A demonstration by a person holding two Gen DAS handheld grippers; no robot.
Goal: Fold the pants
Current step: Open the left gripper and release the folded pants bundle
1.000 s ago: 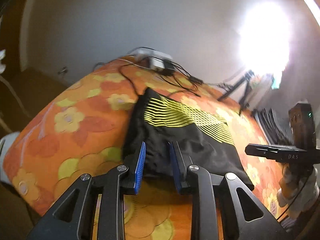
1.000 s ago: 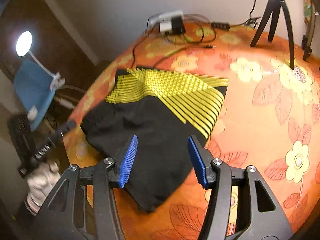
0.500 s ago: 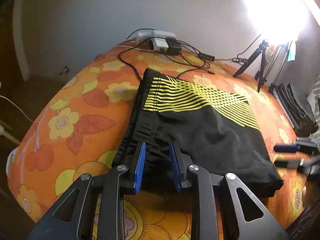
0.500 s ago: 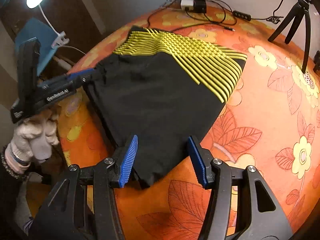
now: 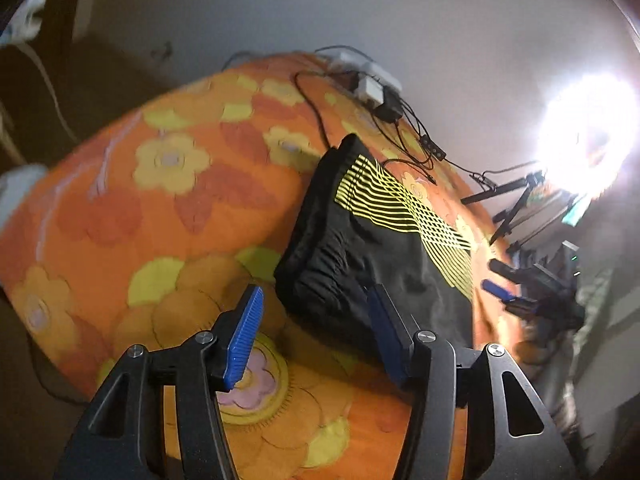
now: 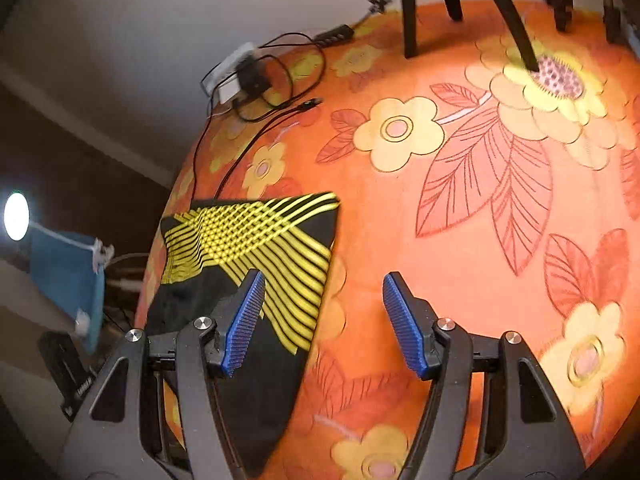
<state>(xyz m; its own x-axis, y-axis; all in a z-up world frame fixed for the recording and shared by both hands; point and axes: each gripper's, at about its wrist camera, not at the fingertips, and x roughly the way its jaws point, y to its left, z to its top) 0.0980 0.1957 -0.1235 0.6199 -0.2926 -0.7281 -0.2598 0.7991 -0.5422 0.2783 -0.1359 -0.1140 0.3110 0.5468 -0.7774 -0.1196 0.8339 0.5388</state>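
The folded black pants (image 5: 372,248) with yellow stripes lie flat on the orange flowered cloth (image 5: 180,216). My left gripper (image 5: 316,336) is open and empty, just short of their gathered waistband end. My right gripper (image 6: 324,320) is open and empty above the cloth; the pants (image 6: 256,264) lie under and behind its left finger. The right gripper also shows in the left wrist view (image 5: 516,288) past the pants' far side.
A white power strip with black cables (image 6: 248,80) lies at the far edge of the cloth. Tripod legs (image 6: 448,4) stand on the cloth ahead of the right gripper. A bright lamp (image 5: 588,128) glares at right. A blue item (image 6: 64,268) hangs off the left.
My left gripper's jaws have opened wide and drawn back from the waistband. My right gripper has swung to the right, off the pants' corner, and now faces the bare cloth and tripod.
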